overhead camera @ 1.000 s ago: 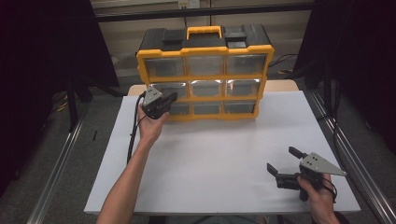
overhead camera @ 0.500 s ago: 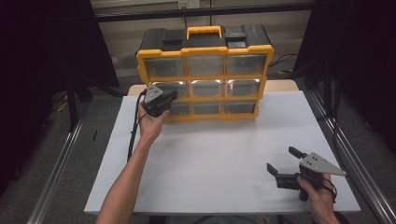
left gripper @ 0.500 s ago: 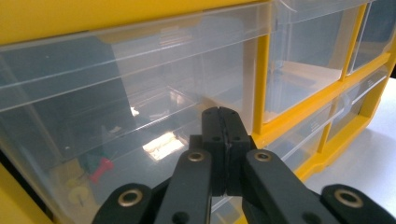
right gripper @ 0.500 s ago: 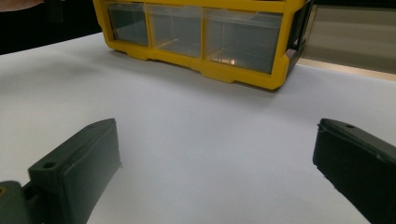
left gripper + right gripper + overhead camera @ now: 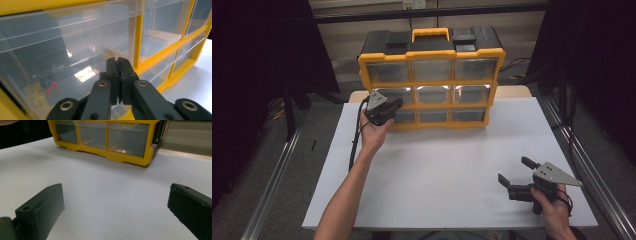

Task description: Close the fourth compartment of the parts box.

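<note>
A yellow and black drawer organizer [image 5: 432, 55] with clear drawers stands at the back of the white table [image 5: 447, 165]. My left gripper [image 5: 398, 103] is held up against the front of its left middle drawer [image 5: 393, 94]. In the left gripper view the two black jaws stand almost together, their tips [image 5: 117, 60] against the clear drawer front [image 5: 75, 50]. They have just been opening very slightly, and I cannot tell whether a thin lip is pinched between them. My right gripper [image 5: 513, 169] rests low at the table's front right, open and holding nothing [image 5: 115, 202].
Small red and yellow parts [image 5: 51, 86] lie inside a clear drawer near the left jaws. The organizer [image 5: 125, 157] is well ahead of the right gripper, with bare white table [image 5: 105, 185] between. Metal rails run along both table sides [image 5: 592, 170].
</note>
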Available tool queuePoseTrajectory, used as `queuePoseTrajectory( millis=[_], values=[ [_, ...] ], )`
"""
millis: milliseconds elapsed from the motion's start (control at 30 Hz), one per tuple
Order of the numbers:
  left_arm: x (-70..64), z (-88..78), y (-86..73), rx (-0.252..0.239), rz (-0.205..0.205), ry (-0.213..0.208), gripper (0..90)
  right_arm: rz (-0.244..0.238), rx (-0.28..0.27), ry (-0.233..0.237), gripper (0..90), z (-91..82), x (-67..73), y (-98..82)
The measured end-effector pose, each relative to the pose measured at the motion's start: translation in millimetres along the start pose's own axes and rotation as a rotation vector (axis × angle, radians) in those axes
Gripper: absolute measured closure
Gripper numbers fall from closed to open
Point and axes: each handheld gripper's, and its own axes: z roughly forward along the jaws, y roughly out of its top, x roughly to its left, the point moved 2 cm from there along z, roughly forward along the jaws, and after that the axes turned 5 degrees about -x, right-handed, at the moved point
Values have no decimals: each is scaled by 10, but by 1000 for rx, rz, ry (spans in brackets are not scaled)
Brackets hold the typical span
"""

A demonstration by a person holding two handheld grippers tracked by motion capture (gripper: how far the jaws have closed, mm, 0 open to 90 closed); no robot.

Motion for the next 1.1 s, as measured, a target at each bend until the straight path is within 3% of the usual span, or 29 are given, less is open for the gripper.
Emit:
queuePoseTrajectory(
  millis=[167, 233, 300, 400, 467, 567, 633, 667, 700, 800, 867, 1000, 1100],
  values=[
    [0, -96, -2, -2, -18, -23, 816, -2, 3, 2, 6, 3, 2, 3],
    [-33, -121, -9, -26, -24, 1, 772, -4, 3, 4, 6, 7, 6, 4],
    [-61, -153, -11, -37, -47, -9, 718, -6, 1, 3, 7, 8, 13, 5],
    [-95, -199, -8, -37, -33, -10, 641, -1, 0, -2, 7, -2, 20, 9],
    [-137, -217, -5, -42, -56, -8, 570, -5, -5, -12, 6, -15, 17, 11],
    [-168, -250, 12, -45, -47, 0, 435, -1, -4, -12, 6, -22, 21, 14],
    [-188, -275, 20, -52, -41, -21, 387, -4, -5, -15, 7, -15, 20, 13],
    [-211, -288, 24, -61, -58, -18, 363, -2, -5, -16, 7, -11, 20, 13],
    [-210, -301, 35, -61, -44, -20, 327, -2, -3, -15, 6, -9, 17, 12],
    [-240, -337, 47, -69, -74, -15, 217, -1, -2, -17, 6, -9, 15, 11],
    [-244, -369, 50, -62, -59, -19, 149, -2, -6, -18, 6, -16, 12, 13],
    [-250, -457, 27, -64, -69, -11, 92, -3, -6, -18, 7, -22, 11, 15],
    [-261, -521, -3, -59, -106, -9, 48, -3, -6, -19, 7, -22, 15, 17]
  ],
)
